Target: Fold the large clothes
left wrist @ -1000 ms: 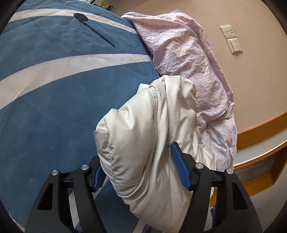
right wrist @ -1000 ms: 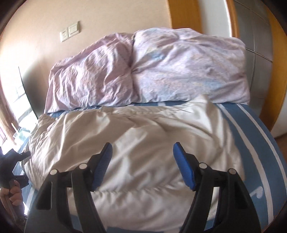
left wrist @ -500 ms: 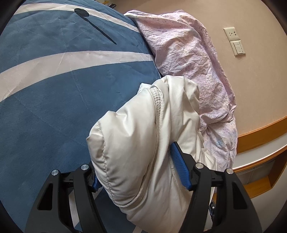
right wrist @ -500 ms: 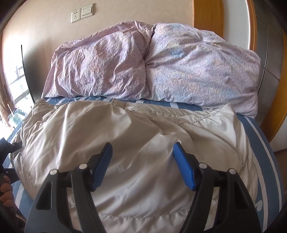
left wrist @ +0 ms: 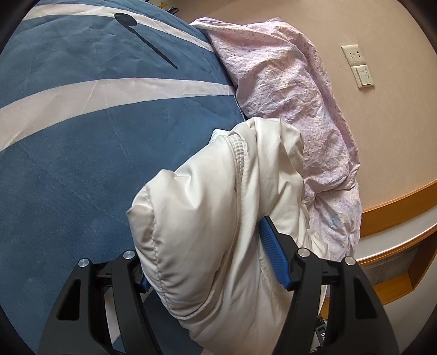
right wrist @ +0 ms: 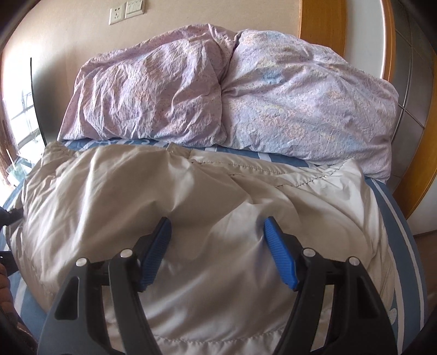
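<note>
A cream puffy quilted jacket [right wrist: 218, 207] lies spread on a blue bedspread with white stripes [left wrist: 82, 142]. In the left wrist view a thick fold of the jacket [left wrist: 207, 207] bulges between my left gripper's [left wrist: 207, 259] wide-apart blue pads; its left pad is mostly hidden by the fabric. My right gripper [right wrist: 217, 245] is open, its blue pads resting on or just above the jacket's middle with nothing pinched between them. The left gripper's black frame [right wrist: 8, 218] peeks in at the left edge of the right wrist view.
Two lilac patterned pillows [right wrist: 226, 101] lie at the head of the bed against a beige wall with a socket and switch [left wrist: 357, 65]. A wooden headboard trim [right wrist: 319, 24] and a wood-edged shelf [left wrist: 396, 226] border the bed. A window [right wrist: 16, 114] is at the left.
My right gripper has moved forward and down over the jacket, which now fills more of its view. My left gripper has shifted only slightly, with the jacket fold still between its fingers.
</note>
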Demonstrator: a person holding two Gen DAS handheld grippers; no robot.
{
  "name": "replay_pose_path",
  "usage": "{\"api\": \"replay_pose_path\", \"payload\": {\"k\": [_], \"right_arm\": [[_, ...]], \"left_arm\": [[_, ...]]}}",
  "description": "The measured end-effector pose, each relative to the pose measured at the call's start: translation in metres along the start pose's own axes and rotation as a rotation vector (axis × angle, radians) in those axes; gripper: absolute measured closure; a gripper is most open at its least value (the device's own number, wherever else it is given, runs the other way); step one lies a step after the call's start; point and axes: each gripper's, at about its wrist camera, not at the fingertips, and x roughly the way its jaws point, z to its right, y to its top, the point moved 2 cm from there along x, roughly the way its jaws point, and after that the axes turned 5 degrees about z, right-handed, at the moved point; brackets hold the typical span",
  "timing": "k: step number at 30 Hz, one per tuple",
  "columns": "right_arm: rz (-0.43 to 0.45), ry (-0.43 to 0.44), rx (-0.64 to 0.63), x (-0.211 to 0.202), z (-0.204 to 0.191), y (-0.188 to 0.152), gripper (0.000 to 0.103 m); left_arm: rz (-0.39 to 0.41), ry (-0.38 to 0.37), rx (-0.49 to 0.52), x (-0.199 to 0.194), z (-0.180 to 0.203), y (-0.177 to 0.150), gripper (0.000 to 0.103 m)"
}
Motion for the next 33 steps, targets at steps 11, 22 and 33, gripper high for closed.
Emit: {"api": "replay_pose_path", "payload": {"k": [11, 22, 33], "right_arm": [[-0.07, -0.089, -0.146, 0.036, -0.025, -0.017, 0.026], [-0.055, -0.134, -0.203, 0.041, -0.033, -0.025, 0.026], [-0.046, -0.149, -0.215, 0.043, -0.035, -0.027, 0.026]], "left_arm": [[0.011, -0.019, 0.005, 0.006, 0.005, -0.002, 0.037], [0.03, -0.048, 0.029, 0.005, 0.02, -0.002, 0.038], [0.049, -0.07, 0.045, 0.004, 0.024, -0.002, 0.051]]}}
